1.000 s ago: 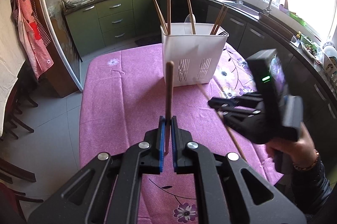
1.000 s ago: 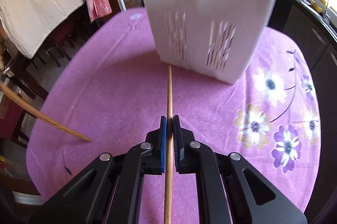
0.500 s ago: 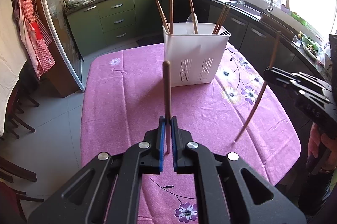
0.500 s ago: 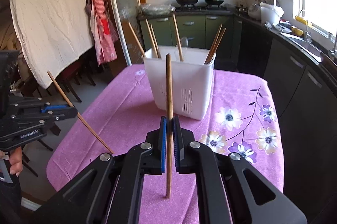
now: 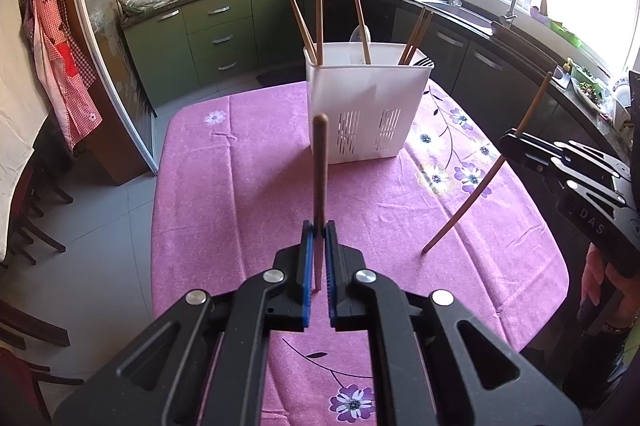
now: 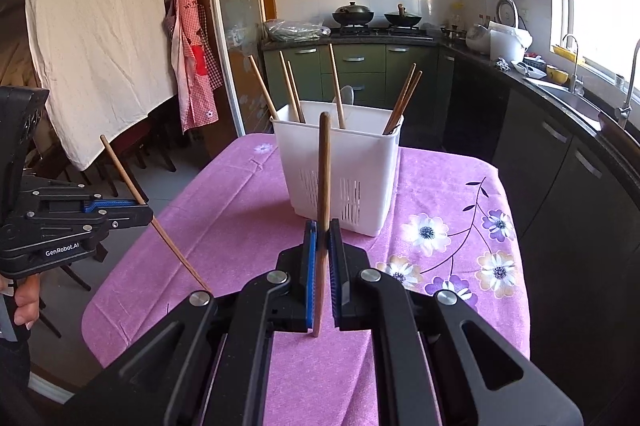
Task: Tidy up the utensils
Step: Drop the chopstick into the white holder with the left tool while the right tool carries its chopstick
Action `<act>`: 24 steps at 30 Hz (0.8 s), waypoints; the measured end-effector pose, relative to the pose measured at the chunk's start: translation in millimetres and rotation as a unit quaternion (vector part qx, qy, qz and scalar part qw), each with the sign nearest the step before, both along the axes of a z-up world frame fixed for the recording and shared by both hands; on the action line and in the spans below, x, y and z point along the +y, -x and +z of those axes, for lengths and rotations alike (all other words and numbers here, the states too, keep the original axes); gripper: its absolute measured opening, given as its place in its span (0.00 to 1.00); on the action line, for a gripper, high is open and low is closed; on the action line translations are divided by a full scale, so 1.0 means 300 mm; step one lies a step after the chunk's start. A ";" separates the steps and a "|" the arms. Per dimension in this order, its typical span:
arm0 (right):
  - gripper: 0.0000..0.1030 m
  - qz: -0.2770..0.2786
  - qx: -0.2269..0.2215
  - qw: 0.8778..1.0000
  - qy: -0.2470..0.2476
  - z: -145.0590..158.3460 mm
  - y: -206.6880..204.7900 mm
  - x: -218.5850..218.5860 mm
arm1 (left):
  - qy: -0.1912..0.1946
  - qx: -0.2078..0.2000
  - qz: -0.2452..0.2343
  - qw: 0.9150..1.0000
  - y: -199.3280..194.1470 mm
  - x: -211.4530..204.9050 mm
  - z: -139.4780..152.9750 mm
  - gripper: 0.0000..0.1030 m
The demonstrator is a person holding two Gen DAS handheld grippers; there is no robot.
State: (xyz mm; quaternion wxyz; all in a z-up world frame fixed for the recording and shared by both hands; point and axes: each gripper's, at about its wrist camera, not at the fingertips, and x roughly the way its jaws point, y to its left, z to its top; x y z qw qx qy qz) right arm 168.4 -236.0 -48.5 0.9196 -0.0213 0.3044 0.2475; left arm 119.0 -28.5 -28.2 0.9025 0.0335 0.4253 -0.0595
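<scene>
A white slotted utensil holder (image 5: 366, 102) stands on the pink flowered tablecloth (image 5: 240, 194) and holds several wooden chopsticks; it also shows in the right wrist view (image 6: 340, 170). My left gripper (image 5: 319, 230) is shut on a wooden chopstick (image 5: 320, 162), held upright above the cloth, short of the holder. My right gripper (image 6: 323, 230) is shut on another wooden chopstick (image 6: 324, 170), also upright. The right gripper shows in the left wrist view (image 5: 516, 142) at the right with its chopstick (image 5: 480, 186) slanting down. The left gripper shows in the right wrist view (image 6: 146, 210) at the left.
Green kitchen cabinets (image 5: 216, 34) and a counter with a sink (image 5: 472, 14) stand behind and to the right of the table. Wooden chairs (image 5: 24, 210) stand at the left. The table's edges (image 5: 158, 186) fall off on the left and right.
My right gripper lifted its chopstick off the cloth, swung it from flat to upright and drew back from the holder. My left gripper stayed nearly still, chopstick in grip.
</scene>
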 end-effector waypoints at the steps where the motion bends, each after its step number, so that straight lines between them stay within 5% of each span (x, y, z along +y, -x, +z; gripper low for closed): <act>1: 0.07 0.000 0.000 1.000 0.000 0.000 0.000 -0.001 | 0.002 0.000 -0.002 1.000 -0.003 -0.002 0.008 0.06; 11: 0.07 0.005 0.002 1.000 -0.008 -0.006 -0.003 -0.015 | 0.000 -0.036 -0.034 0.999 -0.047 -0.073 0.206 0.06; 24: 0.07 0.011 0.008 1.000 -0.019 -0.008 -0.025 -0.035 | 0.004 -0.133 -0.038 0.990 -0.237 -0.160 0.550 0.06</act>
